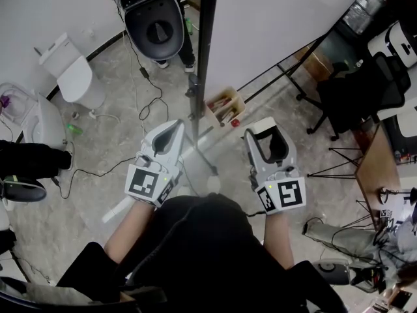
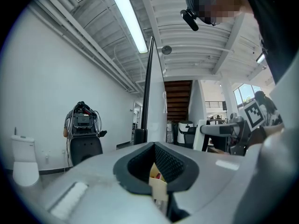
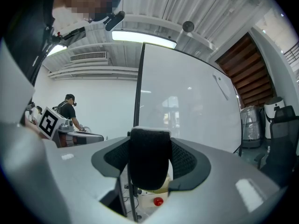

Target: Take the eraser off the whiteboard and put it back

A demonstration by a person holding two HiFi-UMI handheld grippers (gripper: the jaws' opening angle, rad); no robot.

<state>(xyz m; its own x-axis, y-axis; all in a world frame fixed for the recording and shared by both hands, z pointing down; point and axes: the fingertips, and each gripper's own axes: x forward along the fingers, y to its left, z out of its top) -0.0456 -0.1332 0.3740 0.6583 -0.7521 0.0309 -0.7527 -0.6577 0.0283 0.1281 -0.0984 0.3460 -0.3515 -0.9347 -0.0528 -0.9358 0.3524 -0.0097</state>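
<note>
Right hand-held gripper (image 3: 150, 148) clamps a black felt eraser (image 3: 149, 168) with white backing.

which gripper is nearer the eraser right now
Right. The eraser sits clamped between the right gripper's fingers, facing the whiteboard. The left gripper is off to its left, apart from the eraser, its fingers closed on nothing.
</note>
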